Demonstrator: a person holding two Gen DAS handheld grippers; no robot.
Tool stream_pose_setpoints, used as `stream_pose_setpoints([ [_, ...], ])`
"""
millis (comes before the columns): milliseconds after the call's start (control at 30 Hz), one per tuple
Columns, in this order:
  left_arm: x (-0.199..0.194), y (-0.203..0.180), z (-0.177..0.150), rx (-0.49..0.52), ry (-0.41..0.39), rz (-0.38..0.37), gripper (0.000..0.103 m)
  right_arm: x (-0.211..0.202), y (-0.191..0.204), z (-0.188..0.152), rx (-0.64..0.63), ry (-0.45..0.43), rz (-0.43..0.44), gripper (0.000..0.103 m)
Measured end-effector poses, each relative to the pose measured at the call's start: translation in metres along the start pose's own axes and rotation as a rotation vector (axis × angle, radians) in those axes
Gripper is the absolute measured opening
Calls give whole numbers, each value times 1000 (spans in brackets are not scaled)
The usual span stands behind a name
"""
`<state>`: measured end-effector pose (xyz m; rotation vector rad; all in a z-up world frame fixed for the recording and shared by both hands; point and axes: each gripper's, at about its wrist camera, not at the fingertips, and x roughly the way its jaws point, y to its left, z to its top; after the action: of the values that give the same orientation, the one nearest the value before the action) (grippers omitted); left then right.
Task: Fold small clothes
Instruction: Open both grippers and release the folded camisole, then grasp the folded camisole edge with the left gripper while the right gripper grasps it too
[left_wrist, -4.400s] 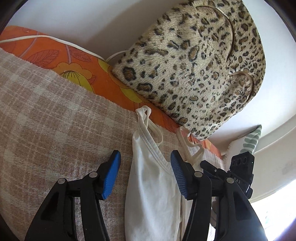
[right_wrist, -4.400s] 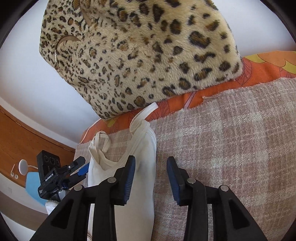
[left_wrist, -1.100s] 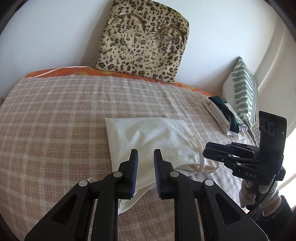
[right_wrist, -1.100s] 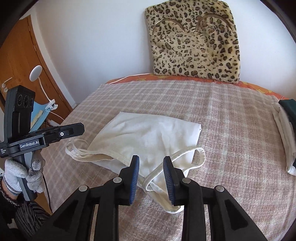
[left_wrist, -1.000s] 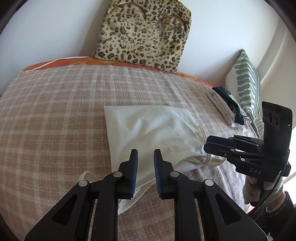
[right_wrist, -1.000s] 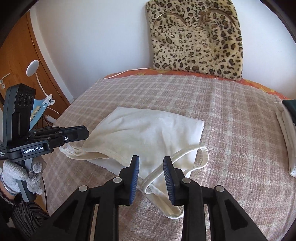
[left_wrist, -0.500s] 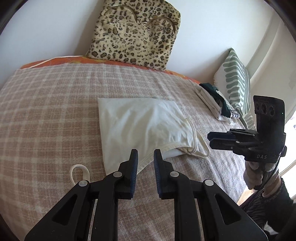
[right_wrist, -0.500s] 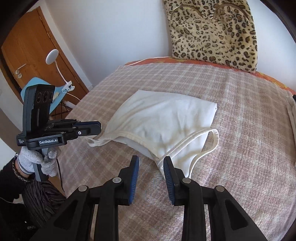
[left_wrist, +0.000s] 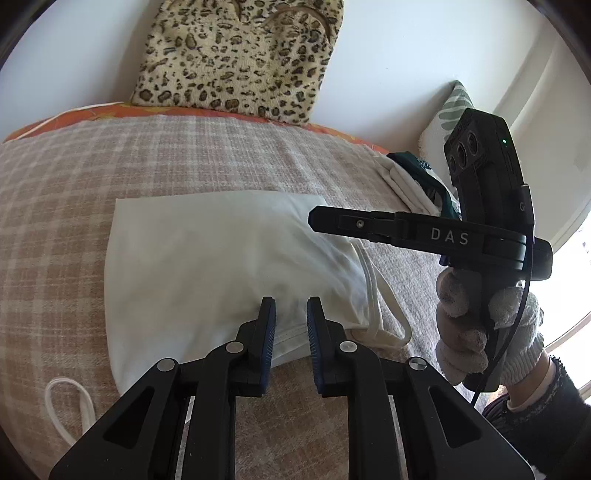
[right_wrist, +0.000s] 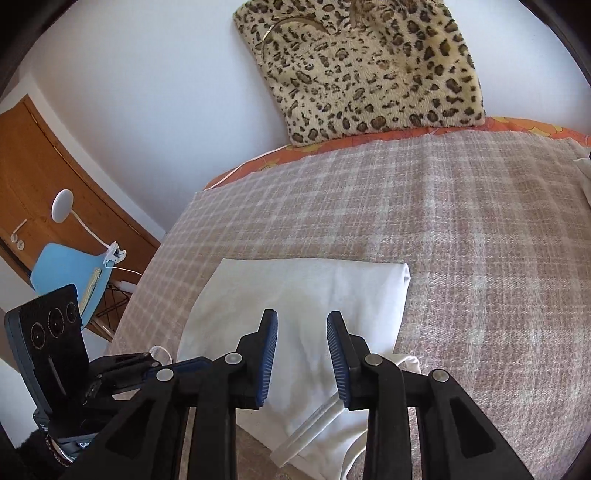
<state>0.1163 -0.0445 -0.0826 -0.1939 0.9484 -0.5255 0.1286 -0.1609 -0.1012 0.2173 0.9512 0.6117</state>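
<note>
A white tank top lies folded over on the plaid blanket, its straps bunched at the right and one strap loop sticking out at the near left. My left gripper hovers over its near hem, jaws a little apart and empty. My right gripper reaches in from the right above the top. In the right wrist view the right gripper is open over the top, and the left gripper shows at lower left.
A leopard-print cushion leans on the wall at the bed's far end. A stack of folded clothes and a striped pillow lie at the right. A blue chair and wooden door stand left of the bed.
Both grippers moved forward and lower over the white top. The right gripper swung in above the garment and its jaws widened slightly. The top lies more compactly.
</note>
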Motion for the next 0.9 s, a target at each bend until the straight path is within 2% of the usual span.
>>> stream_pose_setpoints([
  [67, 6, -3, -7, 27, 27, 10, 16, 10, -10, 0, 31, 21, -65, 28],
  [167, 6, -2, -14, 35, 45, -1, 16, 6, -30, 5, 131, -13, -36, 25],
  [267, -7, -1, -18, 44, 48, -23, 16, -9, -38, 13, 165, -70, -51, 34],
  [333, -22, 3, -17, 28, 31, -31, 16, -15, -44, 15, 192, -91, -32, 38],
  [367, -32, 8, -17, 15, 15, -37, 20, -17, -46, 16, 197, -96, -27, 39],
  [400, -42, 13, -16, 1, -5, -38, 33, -18, -47, 16, 197, -98, -25, 41],
  [467, -63, 26, -12, -28, -56, -27, 50, -20, -47, 16, 188, -90, -23, 42],
  [567, -84, 56, -5, -123, -104, -27, 51, -18, -48, 16, 182, -79, -14, 51],
  [633, -86, 83, -5, -229, -109, -57, 51, -14, -51, 14, 192, -63, 2, 65],
  [800, -68, 131, -17, -492, -61, -191, 51, -3, -67, 7, 265, -11, 69, 66],
  [867, -58, 138, -24, -559, -25, -247, 51, -2, -70, 4, 280, 4, 99, 66],
  [900, -54, 139, -26, -567, -11, -247, 51, -3, -70, 4, 277, 7, 99, 66],
])
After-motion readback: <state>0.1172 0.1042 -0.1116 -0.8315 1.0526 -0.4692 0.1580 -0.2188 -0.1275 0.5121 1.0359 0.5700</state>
